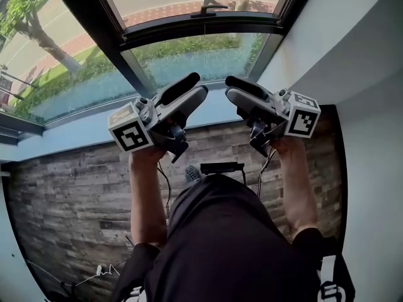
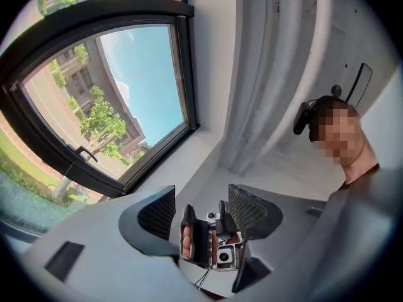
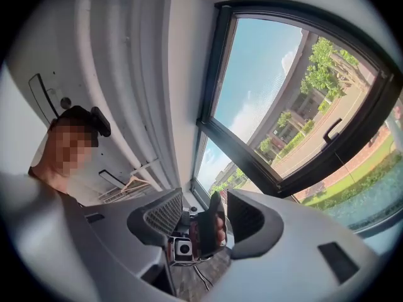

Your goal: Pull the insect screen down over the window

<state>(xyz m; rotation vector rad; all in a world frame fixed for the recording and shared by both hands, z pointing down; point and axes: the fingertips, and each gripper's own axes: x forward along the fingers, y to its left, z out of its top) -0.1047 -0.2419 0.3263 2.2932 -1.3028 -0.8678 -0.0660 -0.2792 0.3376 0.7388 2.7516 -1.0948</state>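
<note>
Both tools are raised before the window (image 1: 189, 55), tips facing each other with a gap between them, above the pale sill (image 1: 69, 137).

Left gripper (image 1: 198, 85): 2 jaws partly open, clear gap, nothing held. Only the other tool shows beyond the gap.

Right gripper (image 1: 229, 87): jaws likewise apart, empty.

Neither tool touches glass or frame.

The window's dark frame runs along the sill's far edge, with a black handle (image 1: 208, 9) on the upper bar.

Insect screen: cannot be made out in any view.

Plank floor (image 1: 75, 194) lies below.
</note>
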